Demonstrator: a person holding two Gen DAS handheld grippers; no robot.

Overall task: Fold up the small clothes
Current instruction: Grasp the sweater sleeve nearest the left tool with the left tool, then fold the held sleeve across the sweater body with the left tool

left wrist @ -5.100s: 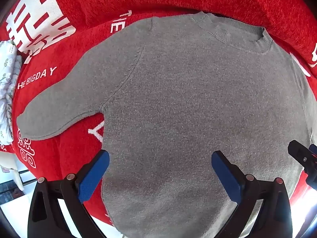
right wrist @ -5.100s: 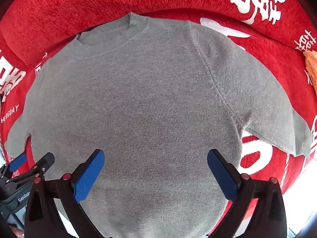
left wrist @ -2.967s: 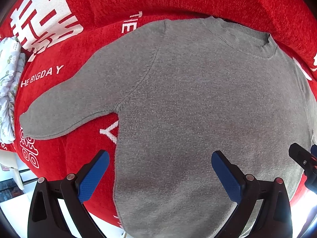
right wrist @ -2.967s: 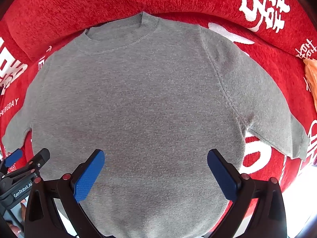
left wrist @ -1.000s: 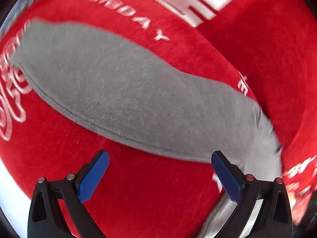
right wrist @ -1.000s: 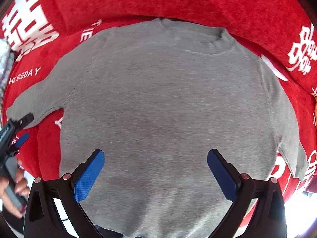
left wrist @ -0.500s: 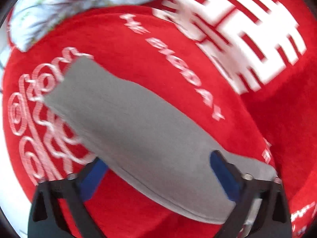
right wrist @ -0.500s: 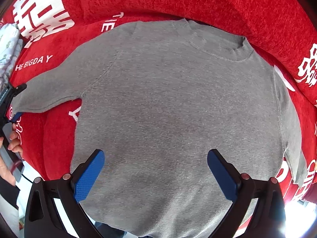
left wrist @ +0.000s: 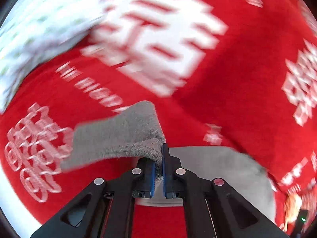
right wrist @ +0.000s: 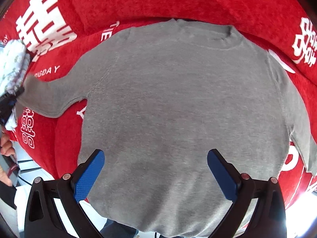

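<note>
A grey knitted long-sleeved sweater [right wrist: 178, 103] is lying flat, front up, on a red plush cover with white lettering [right wrist: 178, 0], its neckline pointing away. The right hand-held gripper [right wrist: 155, 168] is hovering above the hem with its blue-padded jaws standing wide apart. At the left edge, the left hand-held gripper [right wrist: 11, 99] is pinching the sleeve cuff beside a white floral-print cloth [right wrist: 11, 69].
</note>
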